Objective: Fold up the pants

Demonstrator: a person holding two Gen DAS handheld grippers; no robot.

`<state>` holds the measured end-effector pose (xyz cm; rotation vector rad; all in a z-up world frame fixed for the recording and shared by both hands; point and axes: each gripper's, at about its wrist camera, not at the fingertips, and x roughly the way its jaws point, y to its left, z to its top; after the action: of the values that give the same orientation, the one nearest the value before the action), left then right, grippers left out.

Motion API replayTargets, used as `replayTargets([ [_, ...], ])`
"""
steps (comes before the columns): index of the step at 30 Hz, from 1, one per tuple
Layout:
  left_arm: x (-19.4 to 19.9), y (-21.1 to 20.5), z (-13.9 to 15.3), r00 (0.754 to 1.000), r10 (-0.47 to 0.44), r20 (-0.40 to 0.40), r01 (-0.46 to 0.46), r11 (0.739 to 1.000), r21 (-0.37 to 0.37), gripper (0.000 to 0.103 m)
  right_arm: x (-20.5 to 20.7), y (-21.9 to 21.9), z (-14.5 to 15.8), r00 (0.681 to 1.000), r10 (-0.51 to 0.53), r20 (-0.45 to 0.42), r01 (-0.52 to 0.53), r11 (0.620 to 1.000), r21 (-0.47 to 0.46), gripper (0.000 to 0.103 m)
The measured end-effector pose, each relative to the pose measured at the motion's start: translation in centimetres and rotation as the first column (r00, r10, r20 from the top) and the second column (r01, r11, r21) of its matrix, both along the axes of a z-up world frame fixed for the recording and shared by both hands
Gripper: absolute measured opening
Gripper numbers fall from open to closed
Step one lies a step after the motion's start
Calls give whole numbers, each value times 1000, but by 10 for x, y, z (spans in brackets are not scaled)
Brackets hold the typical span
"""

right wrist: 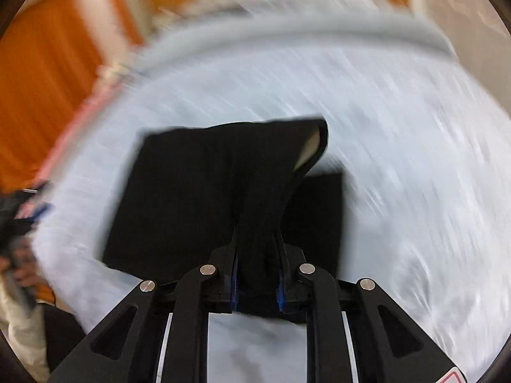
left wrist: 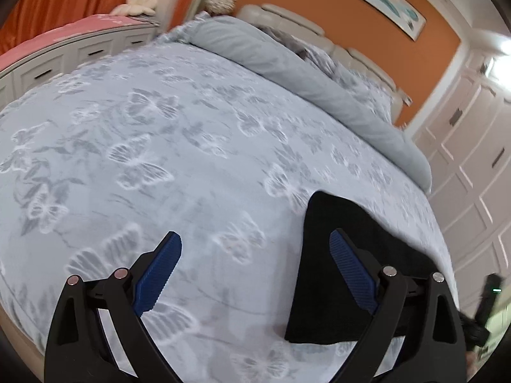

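Jaws on the right gripper (right wrist: 257,274) are clamped tight on a bunched fold of the black pants (right wrist: 198,198), lifting that part off the bed (right wrist: 399,159) while the rest lies flat near its front edge. Left gripper (left wrist: 255,268) hangs wide open and empty over the butterfly bedspread, pants just under its right finger, toward the bed's right corner.

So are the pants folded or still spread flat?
Folded into a compact black stack, pants; the right gripper is shut on one lifted edge.
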<state>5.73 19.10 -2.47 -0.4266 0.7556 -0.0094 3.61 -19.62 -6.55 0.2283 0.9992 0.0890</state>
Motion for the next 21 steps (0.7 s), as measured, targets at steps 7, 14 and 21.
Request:
replayTargets([
  [7, 12, -88, -12, 989, -148, -31, 150, 983, 104, 92, 0, -38, -12, 999, -45, -26, 49, 980, 194, 40],
  [14, 20, -128, -28, 975, -207, -78, 215, 971, 105, 93, 29, -70, 1, 986, -155, 68, 122, 929, 350, 68],
  [21, 29, -130, -44, 974, -187, -131, 201, 974, 108, 94, 63, -32, -1, 990, -93, 105, 68, 974, 215, 12],
])
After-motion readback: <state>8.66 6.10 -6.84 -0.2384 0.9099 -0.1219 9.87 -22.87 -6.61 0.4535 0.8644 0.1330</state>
